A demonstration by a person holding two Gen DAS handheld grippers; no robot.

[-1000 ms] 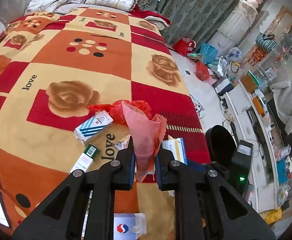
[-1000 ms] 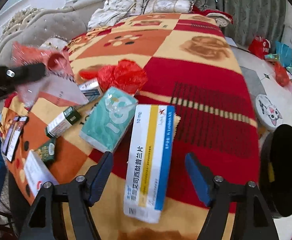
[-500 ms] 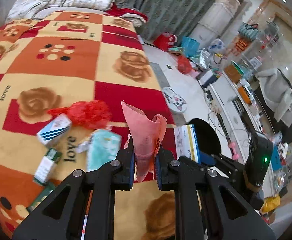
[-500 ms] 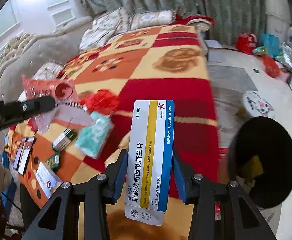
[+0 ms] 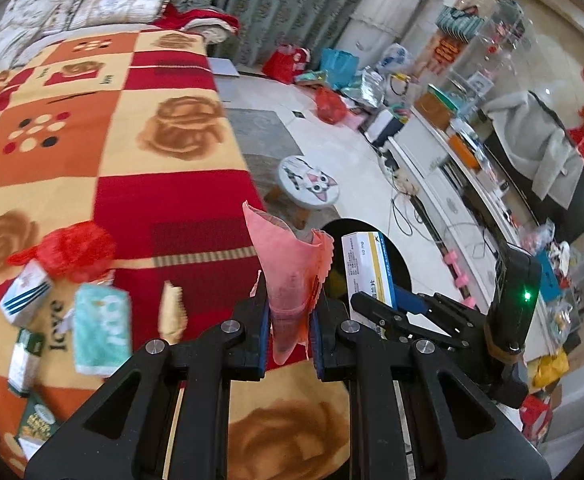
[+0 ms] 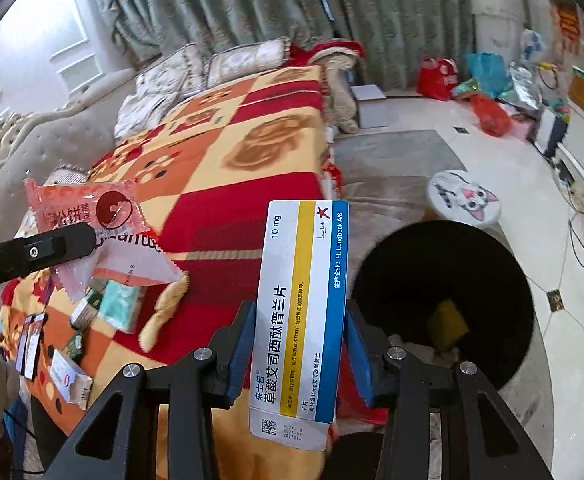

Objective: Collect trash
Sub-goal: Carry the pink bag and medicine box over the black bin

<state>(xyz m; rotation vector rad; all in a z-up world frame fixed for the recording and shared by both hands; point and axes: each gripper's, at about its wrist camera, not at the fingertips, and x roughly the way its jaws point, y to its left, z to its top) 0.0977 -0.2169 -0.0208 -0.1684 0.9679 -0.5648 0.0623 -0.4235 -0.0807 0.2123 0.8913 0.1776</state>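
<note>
Right claw is clamped on a medicine box, pads pressing its two long edges. The box sits centre-low in the right wrist frame, its top edge level with the near rim of the black trash bin at right of frame. Left claw is fully closed on a pink snack wrapper, centre of the left wrist frame, with the same bin partly hidden behind it.

Orientation: the box's long axis runs along the claw's fingers, up the frame, star-marked end far, QR-code end near and overhanging the pads. The wrapper stands up out of the claw like a cone, long axis up the frame, flared open end away from the camera.

Risks:
- The box is not over the bin opening; it overlaps the blanket edge. A release here likely drops it on the bed or floor.
- The wrapper is light and limp; it may cling to a pad or drift off line on release.
- The claws are near one another beside the bin; crowding could knock the box. Their gap is hard to judge through the fisheye.
</note>
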